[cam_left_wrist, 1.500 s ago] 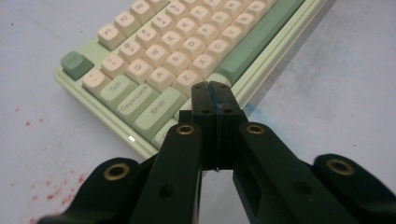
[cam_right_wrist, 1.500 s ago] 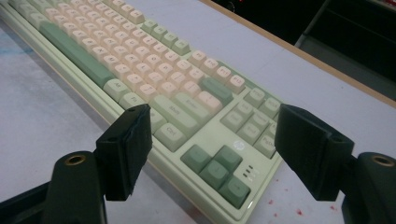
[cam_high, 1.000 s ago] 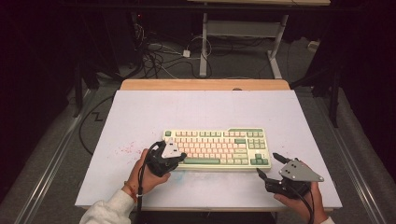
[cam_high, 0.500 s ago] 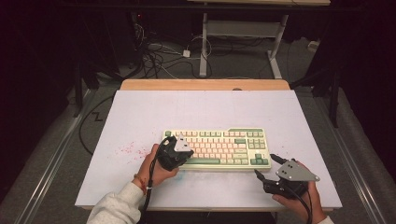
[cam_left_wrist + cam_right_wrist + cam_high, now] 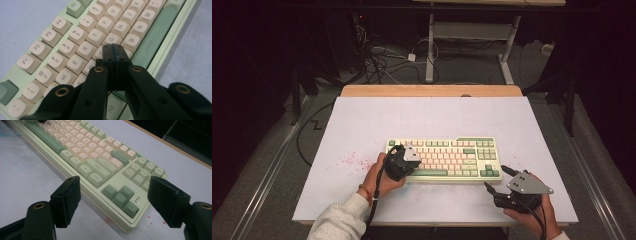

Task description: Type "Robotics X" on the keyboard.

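Left gripper (image 5: 115, 51) jaws pressed together, empty, tips poised over the keyboard (image 5: 444, 160) home row around F/G/V; contact unclear. Keyboard lies flat, mid-table, near the front edge of the white mat (image 5: 362, 120). Right gripper (image 5: 113, 202) jaws spread wide, empty, just off the keyboard's arrow-key corner. Step looks like key pressing with closed tips. Next move likely calls for a short straight dip onto one key, not two.

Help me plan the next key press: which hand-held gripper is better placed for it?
Left. The left hand-held gripper is shut, its tip poised over the keyboard letter keys near F and G. The right hand-held gripper is open, off the keyboard's right end, over the table.
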